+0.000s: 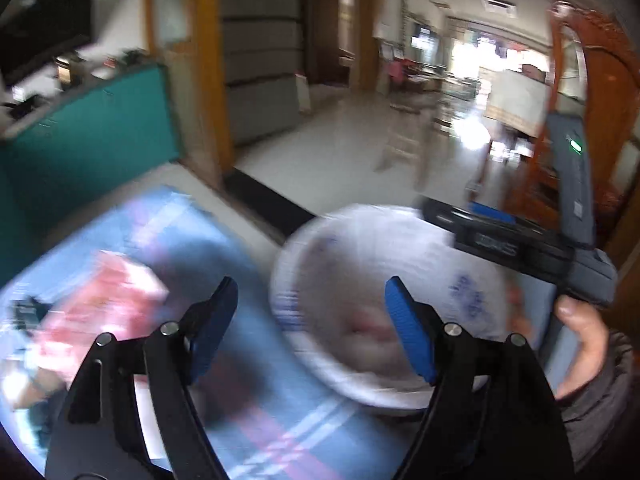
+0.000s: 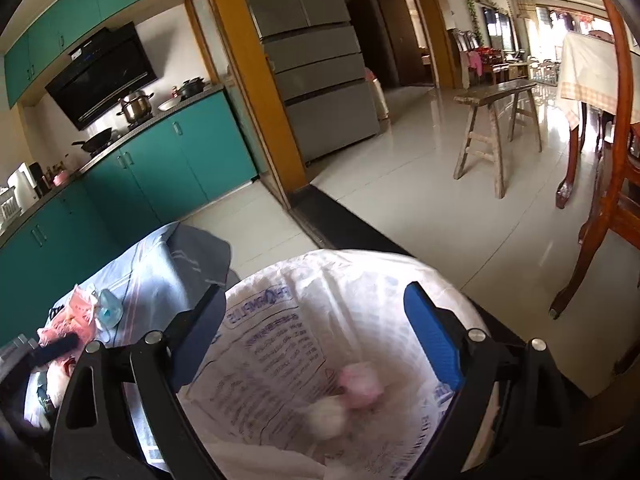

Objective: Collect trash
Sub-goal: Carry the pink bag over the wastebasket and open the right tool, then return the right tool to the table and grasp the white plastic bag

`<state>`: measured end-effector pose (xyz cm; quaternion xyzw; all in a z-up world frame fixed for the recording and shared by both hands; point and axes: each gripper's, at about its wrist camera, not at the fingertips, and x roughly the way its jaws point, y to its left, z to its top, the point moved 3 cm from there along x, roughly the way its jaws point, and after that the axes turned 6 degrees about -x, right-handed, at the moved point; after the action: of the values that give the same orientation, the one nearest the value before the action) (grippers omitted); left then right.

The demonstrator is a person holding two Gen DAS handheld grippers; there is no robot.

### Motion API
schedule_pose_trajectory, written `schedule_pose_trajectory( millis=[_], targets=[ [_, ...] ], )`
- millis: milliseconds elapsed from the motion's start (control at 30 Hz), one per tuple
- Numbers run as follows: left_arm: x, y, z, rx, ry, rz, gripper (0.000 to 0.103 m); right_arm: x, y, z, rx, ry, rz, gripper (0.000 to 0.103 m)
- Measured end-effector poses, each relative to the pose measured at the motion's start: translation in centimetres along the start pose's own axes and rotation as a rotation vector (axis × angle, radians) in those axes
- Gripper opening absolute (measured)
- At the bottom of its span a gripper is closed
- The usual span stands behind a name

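In the left wrist view, the left gripper (image 1: pixel 310 332) sits nearest, its jaws wide open with nothing between them. Just past it, to the right, is the white trash bag (image 1: pixel 384 248), its round mouth facing up. The right gripper (image 1: pixel 516 240) reaches over the bag's far rim. On the left a blurry pink wrapper (image 1: pixel 112 296) lies on the blue cloth (image 1: pixel 224 264). In the right wrist view, the right gripper (image 2: pixel 320 340) hangs right over the bag (image 2: pixel 320 288), jaws wide open and holding nothing. A pink scrap (image 2: pixel 360 384) and a white wad (image 2: pixel 328 420) lie low inside. The bag stands upright, so its long way runs up and down. I think a drop is just done. Next, a gripper should go left to the wrapper (image 2: pixel 80 312), close on it, and bring it over the mouth.
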<state>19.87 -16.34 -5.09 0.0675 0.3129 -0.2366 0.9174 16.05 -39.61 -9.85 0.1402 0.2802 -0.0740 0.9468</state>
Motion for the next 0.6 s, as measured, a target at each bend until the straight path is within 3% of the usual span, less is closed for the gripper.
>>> schedule_pose_trajectory(
  millis=[100, 167, 267, 333, 433, 533, 600],
  targets=[
    [-2.0, 5.1, 0.7, -0.046, -0.062, 0.172, 0.078, 0.6, 2.0, -0.4, -0.032, 0.029, 0.062, 0.089],
    [-4.0, 10.5, 1.2, -0.111, -0.137, 0.343, 0.081, 1.0, 4.0, -0.8, -0.071, 0.056, 0.13, 0.089],
    [-6.8, 17.7, 0.6, -0.249, -0.187, 0.504, 0.085, 1.9, 10.1, -2.2, -0.205, 0.134, 0.29, 0.089],
    [-8.0, 21.6, -0.3, -0.348, -0.177, 0.548, 0.085, 2.6, 14.9, -3.1, -0.317, 0.203, 0.407, 0.089],
    [-9.0, 26.3, -1.9, -0.49, -0.146, 0.572, 0.086, 3.3, 21.8, -4.4, -0.488, 0.305, 0.514, 0.089],
    [-9.0, 28.3, -3.2, -0.561, -0.105, 0.554, 0.087, 3.4, 26.5, -5.4, -0.622, 0.336, 0.571, 0.089],
    [-8.1, 28.6, -4.0, -0.574, -0.073, 0.531, 0.087, 3.2, 27.7, -6.2, -0.647, 0.308, 0.583, 0.089]
  ],
)
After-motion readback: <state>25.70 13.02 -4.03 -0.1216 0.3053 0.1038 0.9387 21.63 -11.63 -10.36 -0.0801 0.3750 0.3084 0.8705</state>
